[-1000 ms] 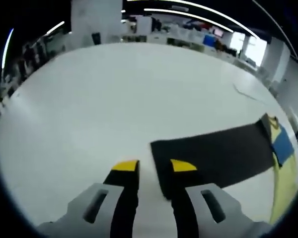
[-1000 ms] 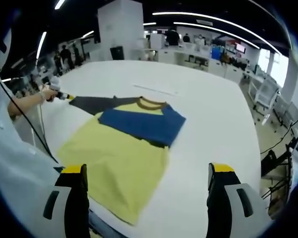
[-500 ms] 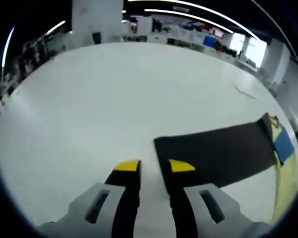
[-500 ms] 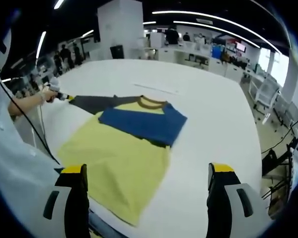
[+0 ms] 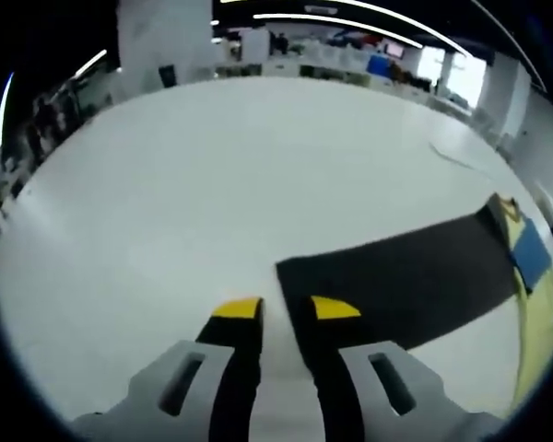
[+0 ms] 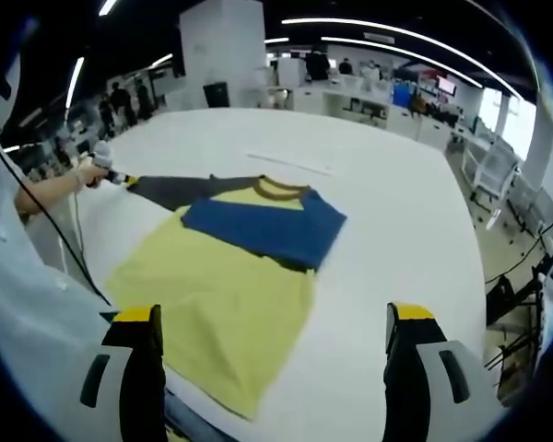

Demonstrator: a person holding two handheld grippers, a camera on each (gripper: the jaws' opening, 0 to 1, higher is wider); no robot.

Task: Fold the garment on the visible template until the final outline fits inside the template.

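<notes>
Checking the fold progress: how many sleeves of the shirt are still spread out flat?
1. The dark sleeve lies stretched out on the table, its end at the left tool. The blue sleeve is folded across the shirt's chest.

Left gripper (image 5: 286,311) with yellow-tipped jaws narrowly parted over a white table (image 5: 212,175), dark sleeve (image 5: 396,281) cuff at its right fingertip (image 5: 335,308), yellow and blue shirt body (image 5: 532,276) far right.
</notes>
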